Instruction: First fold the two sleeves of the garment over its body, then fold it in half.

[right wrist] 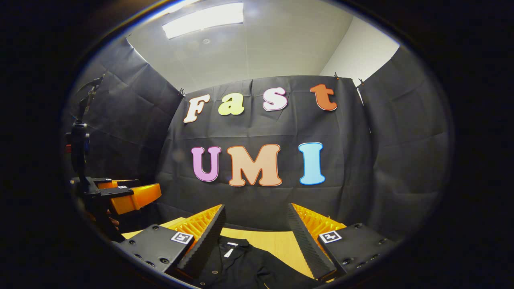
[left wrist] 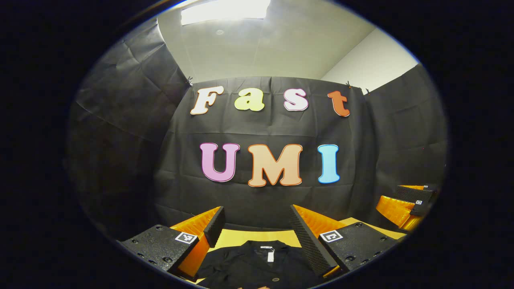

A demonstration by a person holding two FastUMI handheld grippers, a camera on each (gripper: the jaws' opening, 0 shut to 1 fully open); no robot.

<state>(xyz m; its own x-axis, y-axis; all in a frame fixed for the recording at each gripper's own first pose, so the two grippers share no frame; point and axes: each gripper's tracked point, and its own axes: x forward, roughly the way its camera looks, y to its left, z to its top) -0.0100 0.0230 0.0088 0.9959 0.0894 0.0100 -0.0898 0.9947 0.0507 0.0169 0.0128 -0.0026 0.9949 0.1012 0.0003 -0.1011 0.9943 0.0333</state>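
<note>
From my right gripper [right wrist: 257, 235], fingers spread wide and holding nothing, I see the black garment [right wrist: 245, 267] on the wooden table [right wrist: 277, 243], left gripper [right wrist: 128, 196] off left.

I'm working in a recording booth set up inside an office-type room. Creased black cloth walls [left wrist: 132, 120] hang on three sides, clipped along the top edge. Above them I see a plain white panelled ceiling [left wrist: 281, 44] with a bright rectangular light panel [right wrist: 202, 19], and a bare white wall [right wrist: 361, 52]. A yellowish wooden tabletop [right wrist: 277, 243] sits below.
</note>
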